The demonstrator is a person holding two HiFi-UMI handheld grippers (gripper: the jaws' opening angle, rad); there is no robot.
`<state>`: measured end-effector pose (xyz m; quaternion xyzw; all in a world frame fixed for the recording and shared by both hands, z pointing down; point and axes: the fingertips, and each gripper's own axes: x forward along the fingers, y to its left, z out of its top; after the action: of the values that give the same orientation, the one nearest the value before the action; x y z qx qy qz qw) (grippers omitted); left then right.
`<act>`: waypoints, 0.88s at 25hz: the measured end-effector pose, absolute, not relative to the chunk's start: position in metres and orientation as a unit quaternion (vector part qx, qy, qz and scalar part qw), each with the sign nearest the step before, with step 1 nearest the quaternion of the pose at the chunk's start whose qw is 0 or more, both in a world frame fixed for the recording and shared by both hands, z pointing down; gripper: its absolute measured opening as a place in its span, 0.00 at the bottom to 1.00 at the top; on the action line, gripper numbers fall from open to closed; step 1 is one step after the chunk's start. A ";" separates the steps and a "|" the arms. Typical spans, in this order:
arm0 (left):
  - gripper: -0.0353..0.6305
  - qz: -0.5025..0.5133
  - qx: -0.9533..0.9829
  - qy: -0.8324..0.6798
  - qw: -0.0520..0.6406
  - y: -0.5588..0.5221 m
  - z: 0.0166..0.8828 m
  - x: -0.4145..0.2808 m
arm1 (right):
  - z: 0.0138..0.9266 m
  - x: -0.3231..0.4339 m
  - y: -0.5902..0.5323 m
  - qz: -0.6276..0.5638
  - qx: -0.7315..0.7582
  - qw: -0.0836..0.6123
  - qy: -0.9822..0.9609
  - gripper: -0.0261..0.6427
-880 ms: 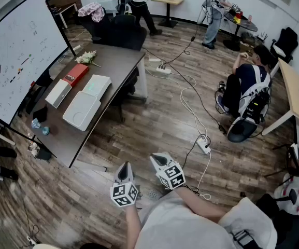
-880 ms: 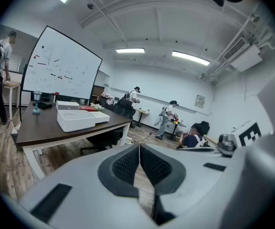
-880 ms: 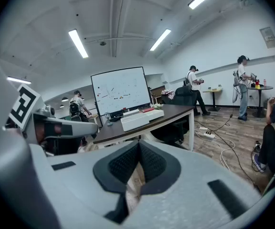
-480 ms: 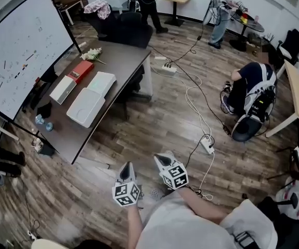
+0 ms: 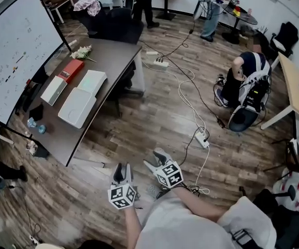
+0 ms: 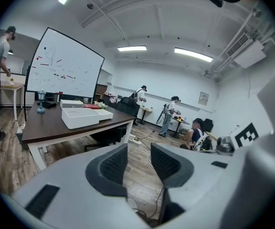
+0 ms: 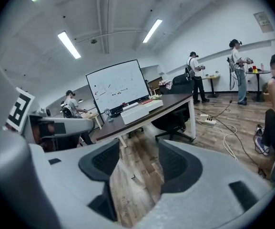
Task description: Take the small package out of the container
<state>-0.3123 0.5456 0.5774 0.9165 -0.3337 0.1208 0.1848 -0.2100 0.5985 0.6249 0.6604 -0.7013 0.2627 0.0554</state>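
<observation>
- Little has moved since the earlier frames: the view has swung slightly, so the table sits a touch further left. Both grippers hang low, close to the person's body, as before.
- The left gripper is empty. Its fingers stand a narrow way apart, with only floor and a cable showing between them.
- The right gripper is empty too. Its fingers are somewhat wider, again with bare floor in the gap.
- The task has not really started; this looks like the approach, with both grippers well apart from the table.
- On the table lie a large white box, a flatter white box just beside it, and a red box further back.
- The large white box is probably the container, though I cannot be sure. No small package shows in any view, so it is likely inside a closed box.
- Next, the person needs to step up to the table and bring both grippers over that box. One would probably steady or open it while the other reaches in.
</observation>
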 end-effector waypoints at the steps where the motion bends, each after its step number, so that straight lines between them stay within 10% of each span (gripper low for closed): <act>1: 0.28 0.124 0.916 -0.331 0.188 0.545 0.580 -0.312 | 0.626 -0.213 0.597 0.265 0.654 0.055 -0.706 0.44; 22: 0.37 0.138 0.929 -0.279 0.201 0.457 0.586 -0.247 | 0.636 -0.179 0.501 0.297 0.605 0.100 -0.732 0.61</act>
<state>-0.2467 0.4571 0.5862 0.9289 -0.2792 0.1380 0.2006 -0.1789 0.5012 0.6358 0.6055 -0.7317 0.2965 0.1004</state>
